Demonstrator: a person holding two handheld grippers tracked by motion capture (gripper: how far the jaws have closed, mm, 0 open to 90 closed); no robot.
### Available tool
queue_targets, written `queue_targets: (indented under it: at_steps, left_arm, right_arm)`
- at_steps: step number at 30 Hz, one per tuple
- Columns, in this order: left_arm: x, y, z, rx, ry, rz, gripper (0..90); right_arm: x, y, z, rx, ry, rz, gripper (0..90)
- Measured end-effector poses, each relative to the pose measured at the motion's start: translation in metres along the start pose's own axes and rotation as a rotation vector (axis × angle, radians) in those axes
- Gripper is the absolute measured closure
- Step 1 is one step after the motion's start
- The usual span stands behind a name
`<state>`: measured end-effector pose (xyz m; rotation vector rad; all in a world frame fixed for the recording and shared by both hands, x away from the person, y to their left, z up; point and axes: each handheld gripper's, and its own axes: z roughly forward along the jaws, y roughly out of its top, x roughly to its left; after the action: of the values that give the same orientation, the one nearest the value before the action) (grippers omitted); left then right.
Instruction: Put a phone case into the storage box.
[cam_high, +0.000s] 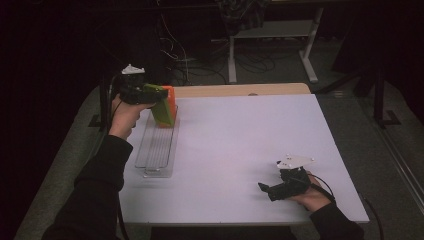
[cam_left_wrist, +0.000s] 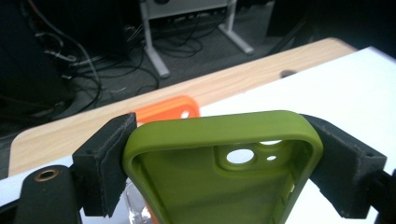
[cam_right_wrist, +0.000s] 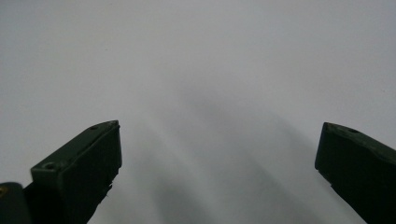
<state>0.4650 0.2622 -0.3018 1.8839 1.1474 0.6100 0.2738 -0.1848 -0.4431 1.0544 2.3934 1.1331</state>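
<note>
My left gripper (cam_high: 159, 95) is shut on a green phone case (cam_high: 163, 111) and holds it over the far end of a clear wire rack (cam_high: 156, 145) at the table's left. In the left gripper view the green phone case (cam_left_wrist: 224, 163) sits clamped between both jaws, hollow side toward the camera, camera cut-outs showing. An orange phone case (cam_high: 171, 100) stands just behind it in the rack; its top edge peeks out as the orange case (cam_left_wrist: 168, 108). My right gripper (cam_high: 263, 188) rests near the table's front right, open, with bare white surface between its jaws (cam_right_wrist: 219, 158).
The white tabletop (cam_high: 240, 140) stretches between the two hands. A wooden strip (cam_high: 240, 90) runs along the far edge. Beyond it are desk legs (cam_high: 232, 60) and loose cables on a dark floor.
</note>
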Motion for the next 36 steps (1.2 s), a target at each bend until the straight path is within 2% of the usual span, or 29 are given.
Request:
queue_targets:
  at_steps: [10, 21, 28, 29, 31, 34, 36]
  left_arm:
    - [0.004, -0.015, 0.031, 0.086, 0.068, 0.003, 15.1]
    - [0.009, -0.021, 0.044, 0.121, 0.102, -0.005, 14.8]
    - [0.009, -0.024, 0.048, 0.108, 0.136, -0.004, 14.0]
    - [0.008, -0.025, 0.049, 0.089, 0.134, -0.023, 13.8]
    - [0.009, -0.025, 0.049, 0.089, 0.141, -0.028, 10.5]
    - [0.010, -0.024, 0.048, 0.070, 0.128, -0.041, 6.9]
    - [0.011, -0.022, 0.046, 0.062, 0.122, -0.034, 5.1]
  right_arm:
    - [-0.001, 0.001, -0.002, -0.014, -0.001, -0.001, 0.0]
    - [0.000, 0.002, -0.003, -0.018, -0.001, 0.002, 0.0]
    - [0.000, 0.002, -0.004, -0.020, 0.004, 0.003, 0.0]
    - [0.000, 0.002, -0.004, -0.021, 0.005, 0.001, 0.0]
    - [0.001, 0.002, -0.004, -0.022, 0.006, 0.004, 0.0]
    - [0.000, 0.002, -0.004, -0.029, 0.003, 0.000, 0.0]
    - [0.001, 0.002, -0.004, -0.021, 0.006, 0.002, 0.0]
